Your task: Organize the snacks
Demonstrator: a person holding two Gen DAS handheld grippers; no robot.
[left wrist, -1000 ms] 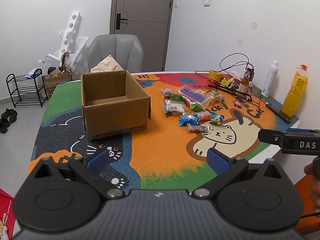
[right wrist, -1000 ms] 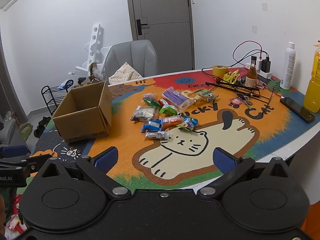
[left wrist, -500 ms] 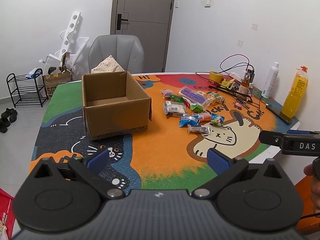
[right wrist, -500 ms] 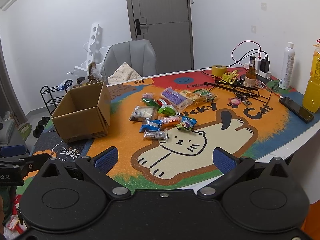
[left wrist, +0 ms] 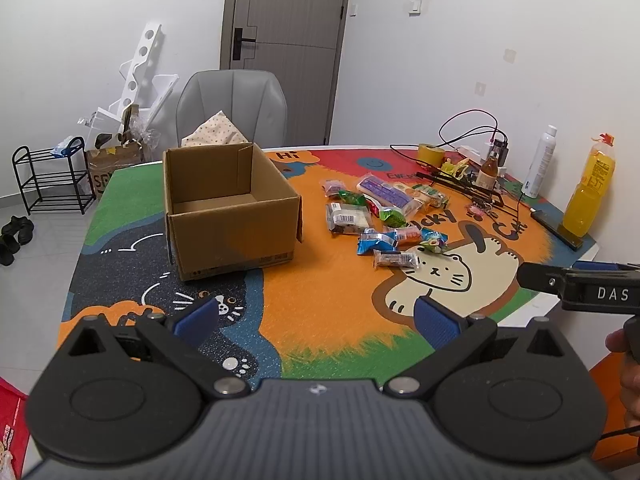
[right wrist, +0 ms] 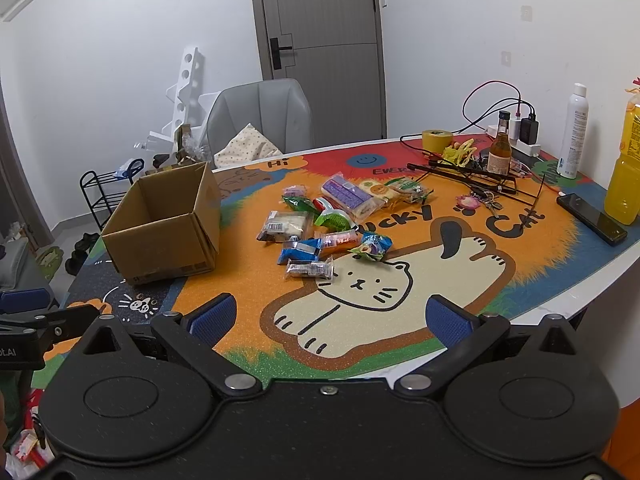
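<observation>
An open, empty cardboard box (left wrist: pixel 228 216) stands on the left of the cartoon-cat table mat; it also shows in the right wrist view (right wrist: pixel 168 228). Several wrapped snacks (left wrist: pixel 380 216) lie in a loose pile to its right, seen too in the right wrist view (right wrist: pixel 320 224). My left gripper (left wrist: pixel 316 316) is open and empty, held over the mat's near edge, well short of box and snacks. My right gripper (right wrist: pixel 334 320) is open and empty above the near edge, in front of the cat drawing. Its body shows at the right of the left wrist view (left wrist: pixel 580 286).
At the table's far right stand a yellow tape roll (right wrist: pixel 437 140), a brown bottle (right wrist: pixel 500 148), a white spray bottle (right wrist: pixel 574 132), an orange drink bottle (right wrist: pixel 624 164), a phone (right wrist: pixel 591 218), cables and black hangers (right wrist: pixel 464 174). A grey chair (left wrist: pixel 232 108) stands behind the table.
Both grippers have shifted only slightly; the view of the table has barely moved. Both stay open and empty.
</observation>
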